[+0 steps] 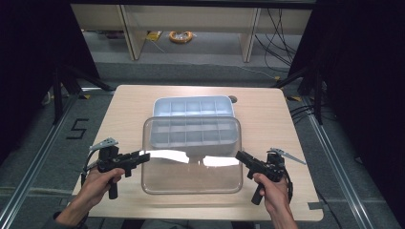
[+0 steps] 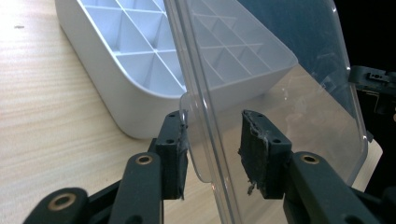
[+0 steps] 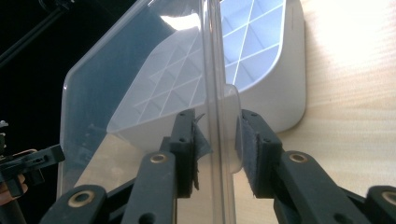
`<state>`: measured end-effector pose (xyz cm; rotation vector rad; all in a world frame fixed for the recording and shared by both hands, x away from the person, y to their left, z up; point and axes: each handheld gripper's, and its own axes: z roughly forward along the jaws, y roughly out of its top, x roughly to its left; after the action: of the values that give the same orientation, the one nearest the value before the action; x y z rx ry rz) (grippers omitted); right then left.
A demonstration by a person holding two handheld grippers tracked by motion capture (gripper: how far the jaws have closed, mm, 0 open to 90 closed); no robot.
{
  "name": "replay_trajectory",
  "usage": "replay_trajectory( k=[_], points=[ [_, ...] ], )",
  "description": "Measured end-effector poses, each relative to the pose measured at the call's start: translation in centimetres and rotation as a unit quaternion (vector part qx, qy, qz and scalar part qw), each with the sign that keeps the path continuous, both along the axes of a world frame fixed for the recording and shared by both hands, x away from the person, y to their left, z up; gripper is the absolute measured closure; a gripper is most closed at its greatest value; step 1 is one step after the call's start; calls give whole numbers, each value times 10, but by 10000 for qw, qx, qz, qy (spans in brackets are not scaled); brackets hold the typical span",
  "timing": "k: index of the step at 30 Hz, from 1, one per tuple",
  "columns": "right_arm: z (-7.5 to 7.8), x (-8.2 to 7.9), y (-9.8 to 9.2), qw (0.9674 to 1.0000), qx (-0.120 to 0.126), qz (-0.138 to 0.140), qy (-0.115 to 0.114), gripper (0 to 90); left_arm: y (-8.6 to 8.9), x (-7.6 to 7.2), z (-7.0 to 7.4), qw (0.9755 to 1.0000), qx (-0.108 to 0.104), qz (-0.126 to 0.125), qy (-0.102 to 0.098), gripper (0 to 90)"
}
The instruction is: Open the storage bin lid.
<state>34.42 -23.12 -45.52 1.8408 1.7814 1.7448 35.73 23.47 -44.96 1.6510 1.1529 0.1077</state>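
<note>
Now both tongs, left [image 1: 144,156] and right [image 1: 240,156], pinch the clear lid [image 1: 191,157] over the white ice tray [image 1: 193,107]; uneven lowering could make it slip.

Overhead light, bright glare streak on clear lid [image 1: 191,157]; tabletop [image 3: 355,56] blown out in gripper views, surroundings dark.

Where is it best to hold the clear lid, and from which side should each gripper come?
Hold the clear lid at the small tabs on its two short ends, one gripper from each side. The lid is wide, thin and flat, so an end grip probably keeps it level over the white tray. The left gripper and the right gripper already clamp the rim there.
</note>
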Motion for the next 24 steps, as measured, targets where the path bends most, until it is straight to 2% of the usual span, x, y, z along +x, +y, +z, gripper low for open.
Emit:
replay_trajectory(
  k=[1,3,5,6,9,10,11,12,16,19,21,22,24],
  points=[
    [-3,0,-1,9999,-139,9,-89,689,0,-1,-1,10000,17,-5,23,612],
    [-4,-3,-1,9999,9,62,-99,687,0,-3,-3,10000,41,-23,19,612],
    [-7,-5,-2,9998,-146,19,-97,687,-1,-6,-5,10000,60,-42,56,612],
    [-8,-6,-3,9999,-68,65,-76,686,-2,-7,-6,10000,40,-48,51,612],
    [-11,-10,-4,9999,-153,-21,14,683,-3,-10,-8,9998,137,-116,82,610],
    [-11,-11,-5,10000,-73,11,35,683,-5,-11,-9,9998,58,-139,89,610],
    [-13,-11,-5,10000,-82,1,-35,681,-5,-12,-9,9999,88,-104,105,608],
    [-12,-14,-6,9999,-110,7,39,681,-6,-13,-10,9999,63,-109,83,608],
    [-14,-18,-6,9999,-135,-11,43,679,-6,-16,-13,9998,43,-162,131,608],
    [-17,-22,-6,9998,-193,5,43,677,-4,-18,-16,9997,103,-186,151,607],
    [-18,-24,-4,9999,-94,71,28,672,-4,-20,-17,9997,105,-128,179,607],
    [-19,-25,-4,9998,-170,51,80,672,-4,-21,-18,9997,100,-131,165,607],
    [-20,-27,-4,9998,-139,100,59,672,-4,-23,-19,9997,92,-136,171,606]
  ],
)
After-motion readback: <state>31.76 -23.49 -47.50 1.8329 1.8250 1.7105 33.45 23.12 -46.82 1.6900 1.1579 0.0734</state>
